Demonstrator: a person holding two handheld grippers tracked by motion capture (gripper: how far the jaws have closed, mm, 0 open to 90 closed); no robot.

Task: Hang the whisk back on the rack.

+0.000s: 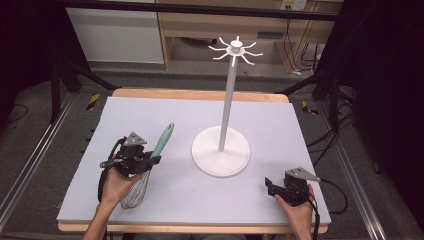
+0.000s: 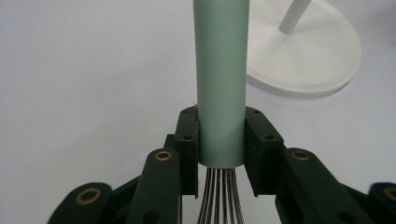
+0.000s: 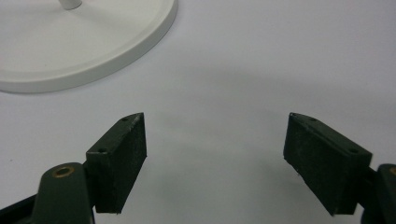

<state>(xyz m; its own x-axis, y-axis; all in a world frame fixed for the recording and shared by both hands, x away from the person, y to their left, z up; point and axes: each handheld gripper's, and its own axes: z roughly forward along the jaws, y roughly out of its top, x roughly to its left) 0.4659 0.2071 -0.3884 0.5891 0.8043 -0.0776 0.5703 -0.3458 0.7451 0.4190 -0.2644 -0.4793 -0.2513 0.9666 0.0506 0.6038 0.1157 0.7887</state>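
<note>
Fingers (image 2: 187, 140) astride whisk handle (image 2: 220, 70)

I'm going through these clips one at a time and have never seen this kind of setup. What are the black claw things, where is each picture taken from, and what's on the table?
A person sits at a table holding a hand-operated gripper in each hand. The high view looks down from above; each gripper view comes from a camera riding on that gripper, looking along its two black jaws.

The left gripper is shut on a whisk, clamping the lower end of its pale green handle, just above the wires. The right gripper is open with nothing between its jaws, near the table's right front corner.

In the middle stands a white stand: a round base, a tall pole, and hooks spreading out at the top.
</note>
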